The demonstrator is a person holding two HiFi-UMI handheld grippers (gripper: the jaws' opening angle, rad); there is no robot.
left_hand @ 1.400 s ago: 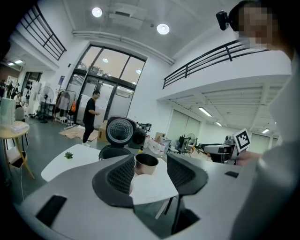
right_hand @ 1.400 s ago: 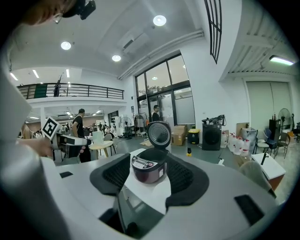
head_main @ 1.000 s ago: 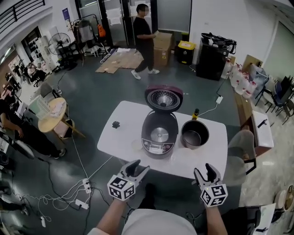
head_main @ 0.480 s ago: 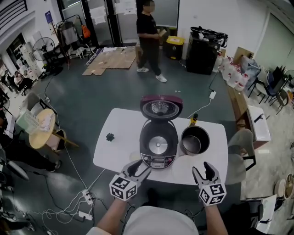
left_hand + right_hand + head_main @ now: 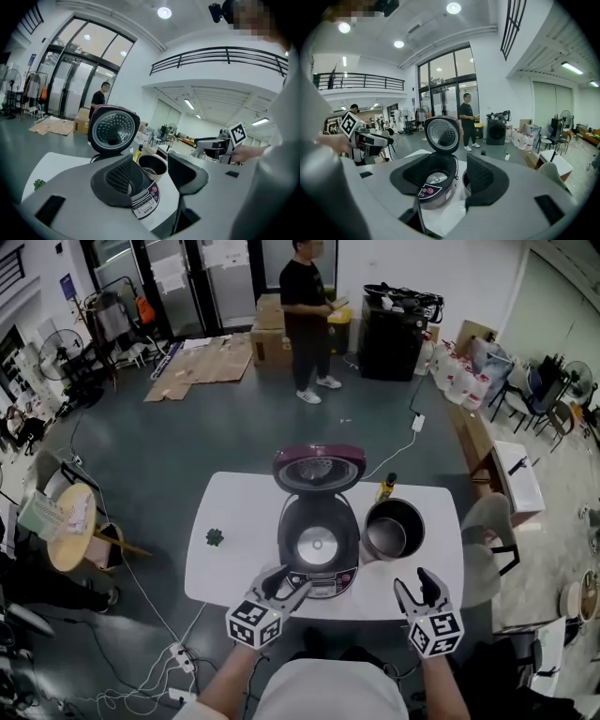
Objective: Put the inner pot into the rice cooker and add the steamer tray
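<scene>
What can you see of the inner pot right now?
The inner pot is a round, metal-looking bowl, dark inside with a pale rim. It stands upright and open-topped on the white table, just right of the open rice cooker, not yet in it. Whether the two touch is unclear.

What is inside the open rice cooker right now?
Only its round metal heating plate shows at the bottom of the rice cooker; the inner pot stands outside, beside it on the table. The cavity's near wall is hidden by its rim.
</scene>
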